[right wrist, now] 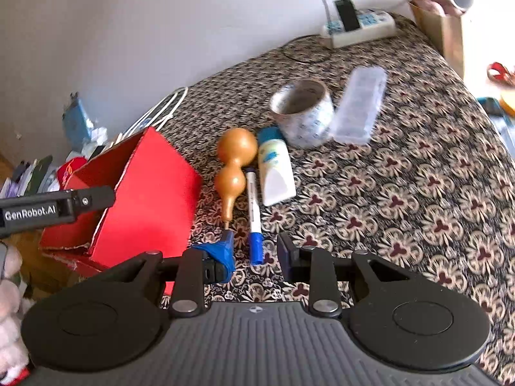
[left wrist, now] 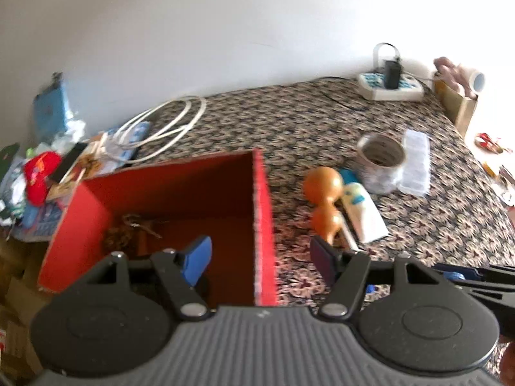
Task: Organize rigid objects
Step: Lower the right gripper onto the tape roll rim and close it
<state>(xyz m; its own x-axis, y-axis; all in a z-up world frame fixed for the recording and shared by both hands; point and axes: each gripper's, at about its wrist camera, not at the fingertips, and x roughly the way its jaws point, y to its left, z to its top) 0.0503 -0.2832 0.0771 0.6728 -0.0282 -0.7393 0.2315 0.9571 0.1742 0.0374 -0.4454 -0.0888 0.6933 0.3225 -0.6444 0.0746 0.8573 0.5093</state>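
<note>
A red open box (left wrist: 180,193) stands on the patterned cloth (left wrist: 418,225), with a brown bunch of keys (left wrist: 135,228) on its floor. My left gripper (left wrist: 259,263) is open above the box's right wall, holding nothing. To the box's right lie an orange gourd (right wrist: 236,167), a white marker with a blue cap (right wrist: 254,212) and a white tube (right wrist: 275,173). My right gripper (right wrist: 256,257) hovers just short of the marker's blue cap, its jaws narrowly apart and touching nothing. The box (right wrist: 151,199) sits left of it.
Behind the tube are a tape roll (right wrist: 302,109) and a clear plastic case (right wrist: 359,106). A power strip (right wrist: 360,29) and a paper bag (right wrist: 441,35) stand at the back. A white cable (left wrist: 167,122) and loose clutter (left wrist: 42,173) lie left of the box.
</note>
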